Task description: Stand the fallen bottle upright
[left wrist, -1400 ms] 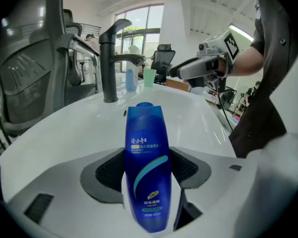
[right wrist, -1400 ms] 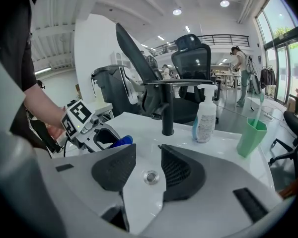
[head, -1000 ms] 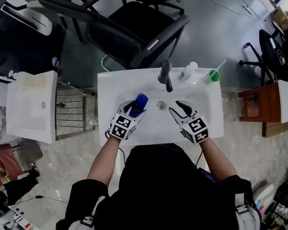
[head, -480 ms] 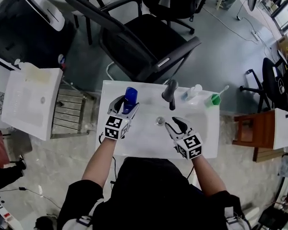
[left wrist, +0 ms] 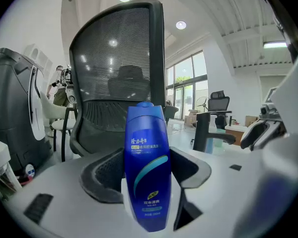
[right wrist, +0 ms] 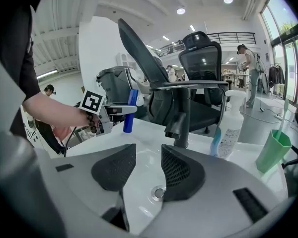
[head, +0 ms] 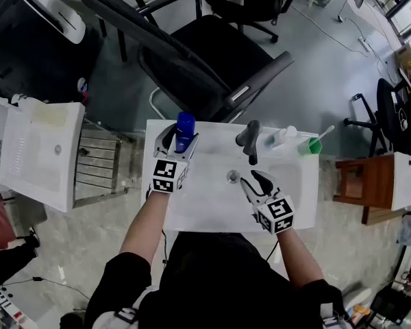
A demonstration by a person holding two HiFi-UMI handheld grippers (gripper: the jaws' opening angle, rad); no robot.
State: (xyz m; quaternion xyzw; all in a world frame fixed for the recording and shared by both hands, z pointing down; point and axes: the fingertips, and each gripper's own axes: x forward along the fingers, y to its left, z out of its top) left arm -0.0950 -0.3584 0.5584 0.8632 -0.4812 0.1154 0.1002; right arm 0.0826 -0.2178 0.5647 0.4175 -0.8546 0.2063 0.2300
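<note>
The blue bottle [head: 185, 129] stands upright in my left gripper [head: 176, 141], which is shut on its lower body at the back left corner of the white sink [head: 212, 211]. In the left gripper view the bottle [left wrist: 145, 143] fills the gap between both pads of the gripper [left wrist: 147, 182], cap up. In the right gripper view I cannot tell whether the bottle's [right wrist: 129, 112] base touches the rim. My right gripper [head: 257, 181] is open over the basin near the drain [head: 232, 177], with nothing between its fingers [right wrist: 149, 170].
A dark faucet [head: 248, 139] rises at the back middle of the sink. A spray bottle [head: 281, 139] and a green cup [head: 310, 146] stand at the back right. An office chair [head: 192, 53] sits behind the sink, and a white cabinet [head: 38, 149] to the left.
My left gripper has carried the bottle from over the basin up and back to the sink's back left corner, turning it from tilted to upright. The right gripper has stayed in place.
</note>
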